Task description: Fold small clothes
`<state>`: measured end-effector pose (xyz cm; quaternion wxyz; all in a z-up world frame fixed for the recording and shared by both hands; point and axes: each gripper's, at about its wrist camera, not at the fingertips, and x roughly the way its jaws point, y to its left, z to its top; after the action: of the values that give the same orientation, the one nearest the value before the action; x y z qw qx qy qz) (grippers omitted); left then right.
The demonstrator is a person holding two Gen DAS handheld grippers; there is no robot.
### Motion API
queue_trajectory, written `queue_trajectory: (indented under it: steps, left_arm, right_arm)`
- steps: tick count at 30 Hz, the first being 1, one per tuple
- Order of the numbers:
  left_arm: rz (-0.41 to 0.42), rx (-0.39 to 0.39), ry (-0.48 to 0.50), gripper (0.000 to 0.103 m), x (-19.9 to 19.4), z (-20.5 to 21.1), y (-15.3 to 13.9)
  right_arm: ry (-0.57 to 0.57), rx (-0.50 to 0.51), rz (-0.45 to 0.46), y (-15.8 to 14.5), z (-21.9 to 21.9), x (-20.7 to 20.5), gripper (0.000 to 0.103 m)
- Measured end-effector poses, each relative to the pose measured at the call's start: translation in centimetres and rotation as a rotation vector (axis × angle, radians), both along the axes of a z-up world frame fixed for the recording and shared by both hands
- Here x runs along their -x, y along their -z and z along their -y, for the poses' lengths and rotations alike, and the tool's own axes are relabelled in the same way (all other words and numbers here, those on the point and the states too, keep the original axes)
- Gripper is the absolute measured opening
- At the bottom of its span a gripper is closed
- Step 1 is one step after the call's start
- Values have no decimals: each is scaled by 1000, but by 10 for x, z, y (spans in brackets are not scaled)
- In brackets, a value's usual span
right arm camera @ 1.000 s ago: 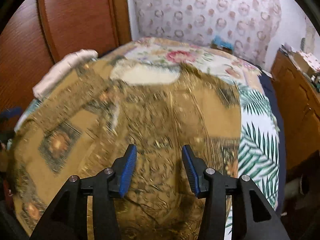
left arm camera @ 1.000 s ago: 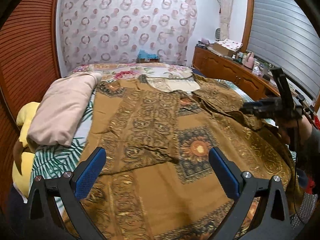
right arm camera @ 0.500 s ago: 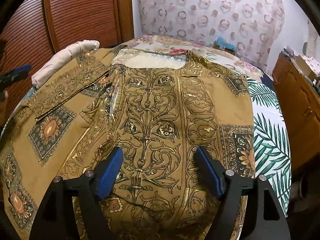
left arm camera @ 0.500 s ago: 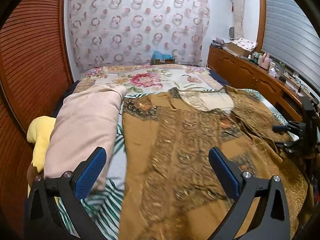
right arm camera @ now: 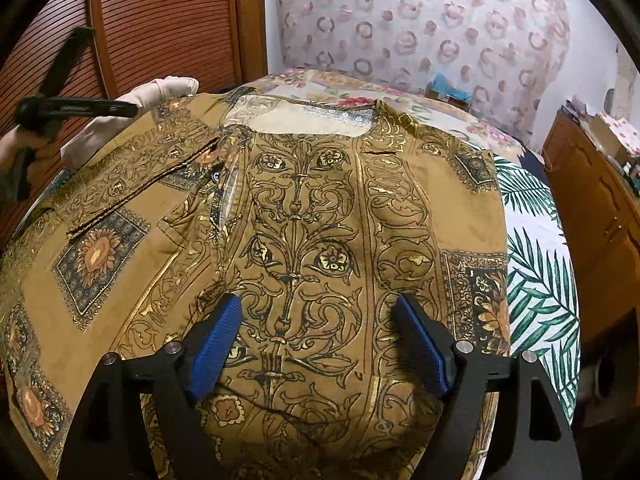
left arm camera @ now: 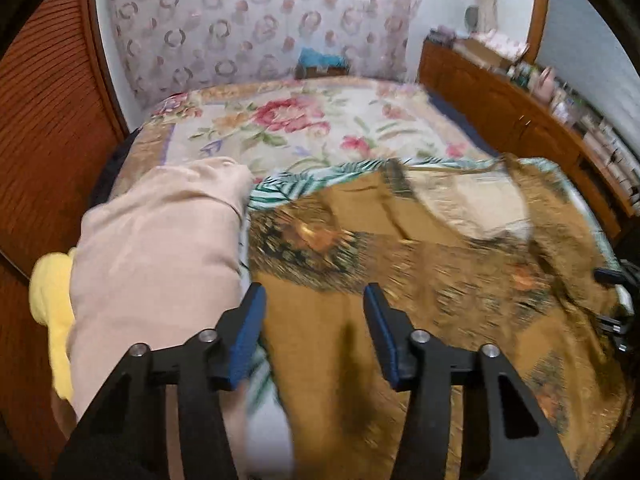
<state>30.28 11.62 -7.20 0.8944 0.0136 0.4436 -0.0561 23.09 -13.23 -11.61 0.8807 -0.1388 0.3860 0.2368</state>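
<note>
A mustard-brown garment [right arm camera: 304,216] with gold scrollwork and sunflower squares lies spread on the bed, its pale neckline [right arm camera: 304,116] at the far end. My right gripper [right arm camera: 316,340] hovers open over the lower middle of its front panel, and its blue pads touch nothing. My left gripper [left arm camera: 314,332] is above the garment's left edge [left arm camera: 320,320], beside a beige bundle. Its jaws are closing, with plain brown cloth below the gap and the pads off the cloth. In the right wrist view the left gripper [right arm camera: 120,109] shows at the far left.
A beige folded bundle [left arm camera: 160,264] and a yellow item [left arm camera: 50,300] lie along the bed's left side. A floral cover [left arm camera: 304,128] and a palm-leaf sheet [right arm camera: 536,272] cover the bed. A wooden sideboard [left arm camera: 520,128] with clutter runs along the right, and a slatted wooden door [left arm camera: 48,140] is on the left.
My left gripper has swung left from the garment's middle to its left edge, and its jaws have narrowed. The right gripper's jaws have widened in place. The garment front now lies flat.
</note>
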Motion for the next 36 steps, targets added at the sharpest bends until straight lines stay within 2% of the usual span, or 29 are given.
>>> queue_trajectory:
  steps: [5, 11, 18, 21, 23, 24, 26, 29, 33, 36]
  left_arm:
    - [-68, -56, -26, 50, -34, 1, 8]
    - [-101, -92, -36, 50, -45, 2, 20]
    - [-88, 0, -57, 50, -46, -9, 23]
    - [-79, 2, -58, 50, -46, -8, 23]
    - [-75, 8, -53, 39, -46, -8, 23]
    - [-74, 9, -55, 37, -47, -8, 23]
    - [-69, 6, -69, 25, -46, -9, 22]
    - [-68, 3, -64, 17, -46, -9, 21]
    - [-74, -4, -64, 16, -46, -9, 20]
    - [-80, -11, -64, 16, -48, -7, 20]
  right_arm:
    - [-2, 1, 1, 0, 1, 0, 81]
    - [-2, 0, 1, 0, 1, 0, 81]
    - [-3, -1, 0, -1, 1, 1, 81]
    - [-3, -2, 0, -1, 2, 1, 81]
    - [-6, -15, -6, -1, 3, 0, 81]
    - [-9, -32, -13, -2, 5, 0, 81]
    - [-8, -78, -38, -5, 11, -2, 81]
    - [7, -103, -30, -17, 17, -4, 81]
    - [10, -115, 28, -43, 25, -8, 81]
    - [29, -77, 80, -55, 30, -20, 81]
